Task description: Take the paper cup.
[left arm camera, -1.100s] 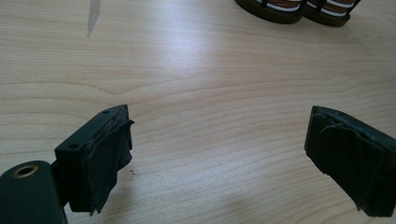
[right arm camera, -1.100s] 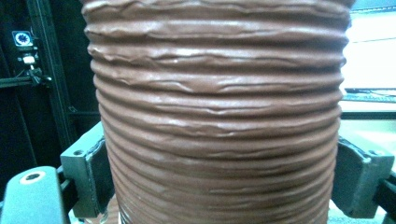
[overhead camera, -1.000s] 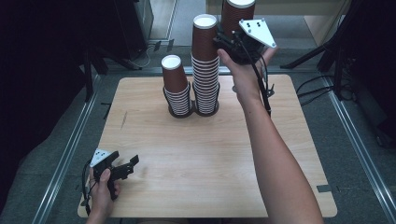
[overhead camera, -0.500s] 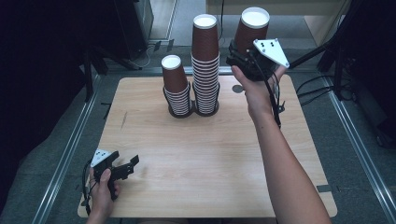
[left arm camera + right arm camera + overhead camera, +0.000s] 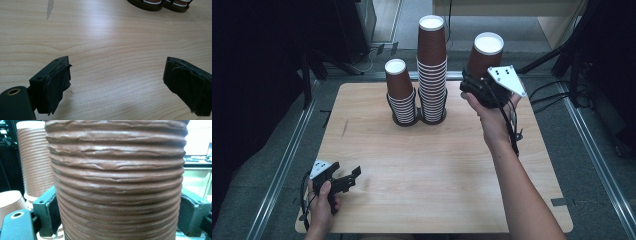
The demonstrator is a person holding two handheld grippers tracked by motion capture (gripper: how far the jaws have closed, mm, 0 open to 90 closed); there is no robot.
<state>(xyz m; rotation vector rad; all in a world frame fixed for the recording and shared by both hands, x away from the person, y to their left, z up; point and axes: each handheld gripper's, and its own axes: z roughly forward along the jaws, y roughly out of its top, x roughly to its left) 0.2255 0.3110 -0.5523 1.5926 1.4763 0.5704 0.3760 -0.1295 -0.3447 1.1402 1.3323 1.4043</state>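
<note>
The surface (image 5: 437, 165) is a pale wooden board with dark floor and cables all around it.

The right claw (image 5: 476, 86) is squeezed shut on a brown paper cup (image 5: 484, 55). The cup is upside down, with its white bottom on top. The right gripper view shows the cup's ribbed side (image 5: 117, 185) very close, with a black jaw pressed on each side. A second ago this cup was right beside the top of the tall stack (image 5: 432, 70). Now it is up in the air, off to the right of the stack and clear of it. So I think the cup has come off the pile and can go to a new place next.

The short stack (image 5: 401, 95) stands touching the tall one at the back of the surface.

The left claw (image 5: 346, 179) rests low at the near left corner, wide open and holding nothing. It has not moved.

The cup's rim is hidden behind the claw and the hand (image 5: 492, 117), so I cannot tell if it is one cup or a few stuck together.
</note>
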